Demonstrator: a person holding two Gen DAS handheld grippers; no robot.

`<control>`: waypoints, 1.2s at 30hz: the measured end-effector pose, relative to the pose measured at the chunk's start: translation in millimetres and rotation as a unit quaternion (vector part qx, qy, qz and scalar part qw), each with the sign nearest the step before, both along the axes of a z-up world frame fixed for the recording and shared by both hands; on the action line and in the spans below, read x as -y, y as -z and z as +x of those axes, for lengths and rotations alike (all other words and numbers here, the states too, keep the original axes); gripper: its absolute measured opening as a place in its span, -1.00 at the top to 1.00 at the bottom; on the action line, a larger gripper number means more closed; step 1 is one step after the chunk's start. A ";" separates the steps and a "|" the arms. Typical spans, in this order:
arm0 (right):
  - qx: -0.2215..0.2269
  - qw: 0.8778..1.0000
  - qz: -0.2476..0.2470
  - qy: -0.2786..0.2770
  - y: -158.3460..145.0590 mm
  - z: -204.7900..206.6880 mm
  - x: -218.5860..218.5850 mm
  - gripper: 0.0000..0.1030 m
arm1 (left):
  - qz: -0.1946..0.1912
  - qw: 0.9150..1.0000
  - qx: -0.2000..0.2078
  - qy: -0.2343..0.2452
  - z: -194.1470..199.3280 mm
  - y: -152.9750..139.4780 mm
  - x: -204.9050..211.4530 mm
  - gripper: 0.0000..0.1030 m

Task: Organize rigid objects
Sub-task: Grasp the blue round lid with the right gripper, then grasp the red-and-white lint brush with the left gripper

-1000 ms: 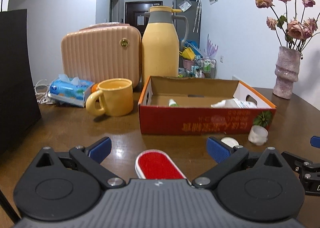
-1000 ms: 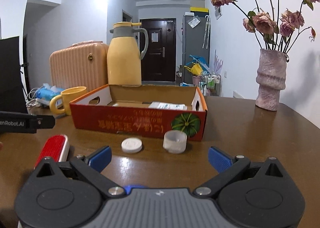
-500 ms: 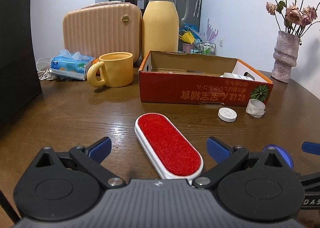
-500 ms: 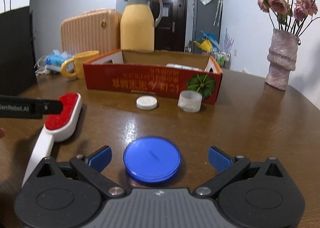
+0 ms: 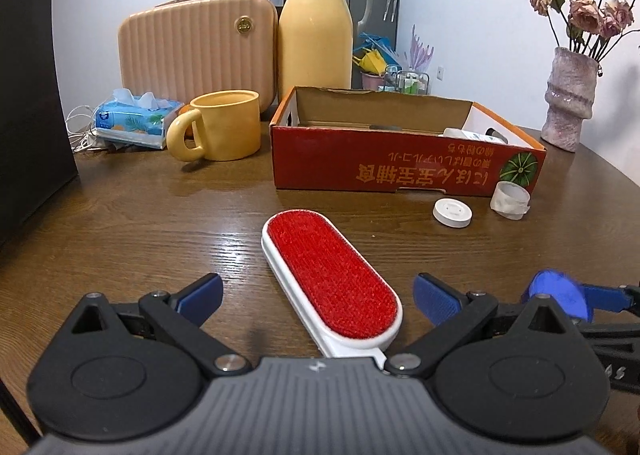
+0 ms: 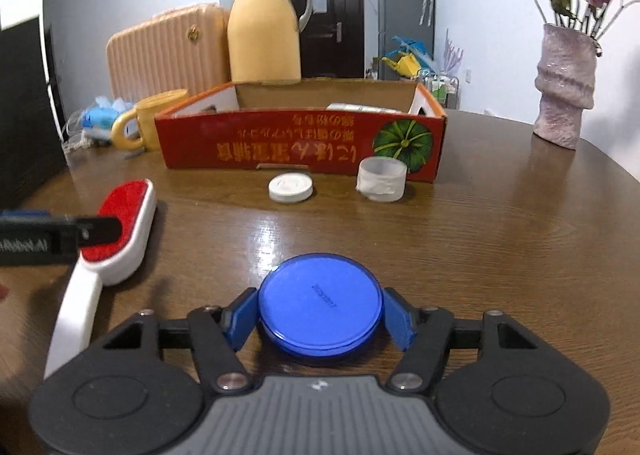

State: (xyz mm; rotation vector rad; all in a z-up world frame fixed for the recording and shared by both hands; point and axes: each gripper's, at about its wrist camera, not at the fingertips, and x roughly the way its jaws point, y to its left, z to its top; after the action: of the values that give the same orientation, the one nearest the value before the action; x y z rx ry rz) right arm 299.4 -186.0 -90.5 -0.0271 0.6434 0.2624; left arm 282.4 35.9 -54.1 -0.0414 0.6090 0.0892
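A red and white lint brush (image 5: 332, 275) lies on the wooden table between the wide-open fingers of my left gripper (image 5: 318, 295); it also shows in the right wrist view (image 6: 120, 223). My right gripper (image 6: 320, 319) is shut on a blue round lid (image 6: 320, 305), both pads touching its rim. The lid shows at the right edge of the left wrist view (image 5: 558, 293). A white round cap (image 6: 291, 187) and a small translucent cup (image 6: 381, 179) sit in front of the red cardboard box (image 6: 300, 143), which holds a few items.
A yellow mug (image 5: 220, 125), a tissue pack (image 5: 134, 117), a pink case (image 5: 196, 51) and a yellow thermos jug (image 5: 316, 31) stand behind the box at the left. A pink vase (image 6: 564, 87) with dried roses stands at the far right. A black panel (image 5: 28, 95) rises at the left.
My right gripper has closed on the blue lid, which lay loose between open fingers before. Both grippers have pulled back and lowered. The left gripper stays open around the brush.
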 end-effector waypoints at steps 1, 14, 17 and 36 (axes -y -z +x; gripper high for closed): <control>0.005 1.000 0.005 0.003 -1.3 -0.6 1.4 -0.27 | -0.001 1.000 -0.002 -0.001 0.5 0.5 0.0 -1.00; 0.038 0.999 0.025 0.031 -7.6 -3.4 11.2 -0.27 | -0.003 0.999 -0.023 -0.039 15.6 6.7 13.1 -1.00; 0.045 0.998 0.025 0.032 -8.8 -5.2 11.2 -0.27 | 0.007 0.998 -0.026 -0.049 20.1 8.7 18.7 -1.00; 0.053 0.997 0.031 0.039 -9.6 -7.7 14.3 -0.27 | 0.005 0.996 -0.056 -0.066 31.7 21.1 22.6 -0.30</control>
State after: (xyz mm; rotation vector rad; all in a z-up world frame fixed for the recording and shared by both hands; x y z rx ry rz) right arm 291.7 -200.3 -80.9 0.0441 0.5300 0.2036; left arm 314.1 13.3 -75.3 -0.0679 0.7186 0.2227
